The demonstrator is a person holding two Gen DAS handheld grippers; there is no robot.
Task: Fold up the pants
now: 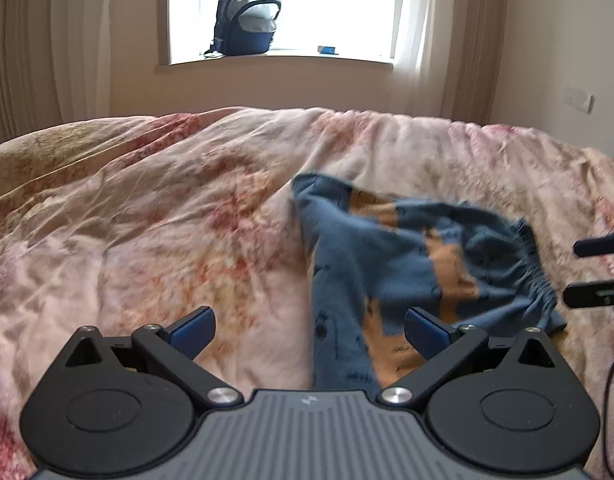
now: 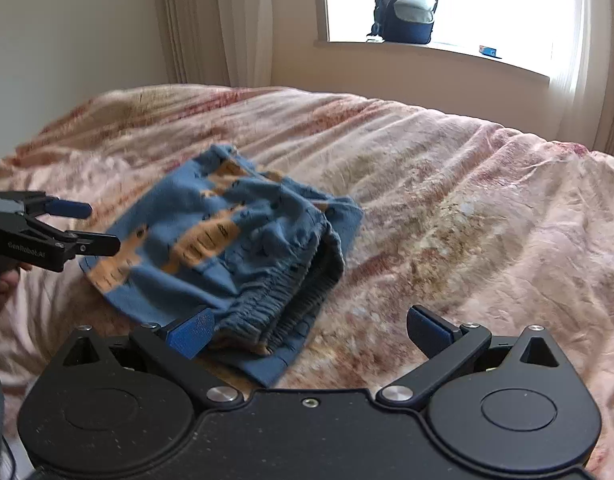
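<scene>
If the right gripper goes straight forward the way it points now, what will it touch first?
Probably the pants. The right gripper is open, and the gathered elastic waistband lies just ahead, between its left finger and the centre line. Depth is unclear; if it passes above the fabric, the floral bedcover comes next.

Bright window [image 1: 283, 4] — cream walls [image 1: 267, 88]

Legible text, one item: "GenRobot.AI", small pale lettering on the black metal body of the left gripper [image 2: 85, 227], seen in the right wrist view. Nothing else readable in either view.
</scene>
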